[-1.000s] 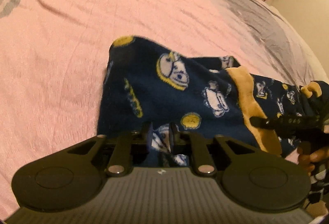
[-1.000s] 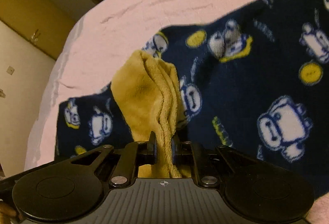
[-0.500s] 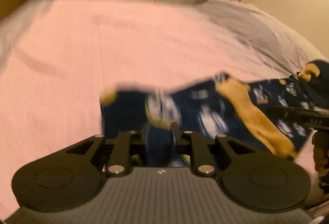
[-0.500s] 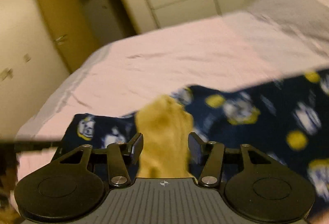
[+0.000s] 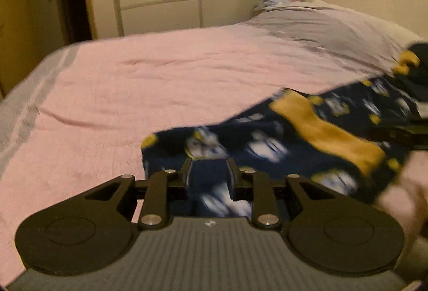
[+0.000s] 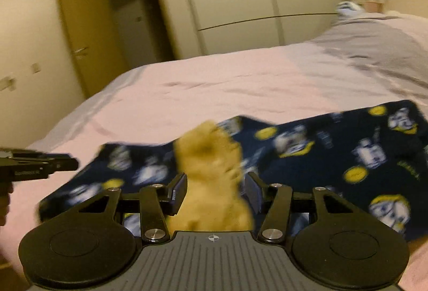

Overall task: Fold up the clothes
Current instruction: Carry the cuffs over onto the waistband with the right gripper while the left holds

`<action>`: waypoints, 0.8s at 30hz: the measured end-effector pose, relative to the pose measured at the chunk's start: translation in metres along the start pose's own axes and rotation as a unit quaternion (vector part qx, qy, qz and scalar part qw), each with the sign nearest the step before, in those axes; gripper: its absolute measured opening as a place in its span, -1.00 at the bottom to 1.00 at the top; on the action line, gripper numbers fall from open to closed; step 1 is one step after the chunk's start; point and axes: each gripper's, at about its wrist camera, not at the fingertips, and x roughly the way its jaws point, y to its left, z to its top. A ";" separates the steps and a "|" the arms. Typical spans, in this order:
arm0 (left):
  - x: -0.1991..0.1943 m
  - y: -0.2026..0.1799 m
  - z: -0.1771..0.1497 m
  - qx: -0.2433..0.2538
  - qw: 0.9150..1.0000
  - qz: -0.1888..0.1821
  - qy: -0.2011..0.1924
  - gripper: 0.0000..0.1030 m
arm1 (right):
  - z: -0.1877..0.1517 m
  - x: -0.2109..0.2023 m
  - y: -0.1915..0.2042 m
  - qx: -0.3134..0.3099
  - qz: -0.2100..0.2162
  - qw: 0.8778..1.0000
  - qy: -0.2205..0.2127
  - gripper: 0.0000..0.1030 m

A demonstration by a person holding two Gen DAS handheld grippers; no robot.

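the navy cartoon-print fleece garment [image 5: 267, 152] lies flat on the pink bed cover [image 5: 160, 82], filling the lower right of the left wrist view and the lower middle of the right wrist view. its mustard yellow cuff [image 6: 211, 162] bunches between the right gripper [image 6: 214, 184] jaws, which stand spread and clear of it. the left gripper [image 5: 210, 170] has just narrowed, a slim gap over navy cloth, not pinching. small print on the gripper body at the left edge is too blurred to read.
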 end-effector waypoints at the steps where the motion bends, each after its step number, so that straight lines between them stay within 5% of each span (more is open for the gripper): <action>1: 0.002 -0.004 -0.011 -0.005 1.000 0.013 0.010 -0.67 | -0.009 0.003 0.004 -0.007 0.000 1.000 0.005 0.00; 6: 0.006 -0.016 -0.045 -0.027 0.997 0.055 0.039 -0.72 | -0.041 0.037 0.003 -0.003 -0.039 0.996 0.076 -0.10; 11: -0.018 -0.026 -0.038 -0.049 0.996 0.073 0.012 -0.72 | -0.021 0.009 0.010 -0.001 -0.057 0.998 0.038 -0.10; 14: -0.018 -0.029 -0.042 -0.074 0.993 0.085 0.032 -0.71 | -0.023 0.008 0.017 -0.017 -0.045 0.999 0.023 -0.10; 18: -0.019 -0.031 -0.043 -0.100 0.988 0.100 0.055 -0.71 | -0.039 0.025 0.011 0.001 -0.055 0.995 0.078 -0.10; 24: -0.029 -0.014 -0.010 -0.104 0.990 0.089 0.042 -0.70 | -0.003 -0.005 0.002 0.027 -0.028 0.999 0.036 -0.11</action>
